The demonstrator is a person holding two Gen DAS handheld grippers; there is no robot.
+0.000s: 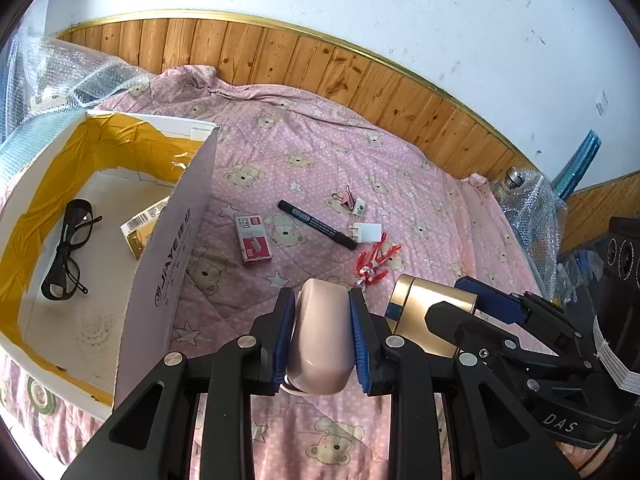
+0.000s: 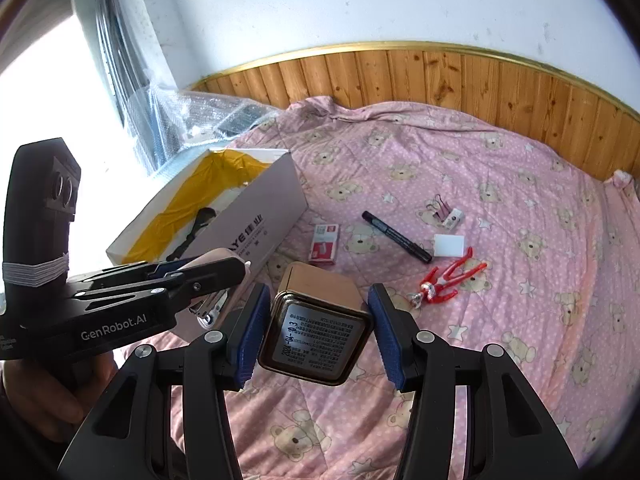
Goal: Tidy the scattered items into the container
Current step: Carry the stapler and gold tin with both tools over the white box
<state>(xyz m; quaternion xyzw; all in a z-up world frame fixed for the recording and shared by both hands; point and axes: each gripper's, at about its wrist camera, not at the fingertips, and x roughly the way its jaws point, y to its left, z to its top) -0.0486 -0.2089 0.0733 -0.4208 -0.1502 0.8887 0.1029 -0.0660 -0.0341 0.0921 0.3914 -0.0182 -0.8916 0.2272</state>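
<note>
left gripper [image 1: 322,300] clamped on pink stapler [image 1: 320,344]; right gripper [image 2: 316,300] wide around gold tin [image 2: 316,336] — "2024"

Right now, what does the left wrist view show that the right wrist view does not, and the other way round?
Only the left wrist view: the whole pair of black glasses and a yellow barcoded packet on the box floor, plus the pink object clamped in the left hand-held gripper.

Only the right wrist view: the printed label on the gold tin between the right hand-held gripper's pads, and the bright window.

Both: cardboard box, black marker, red-and-white staple box, red figure, white plug.
</note>
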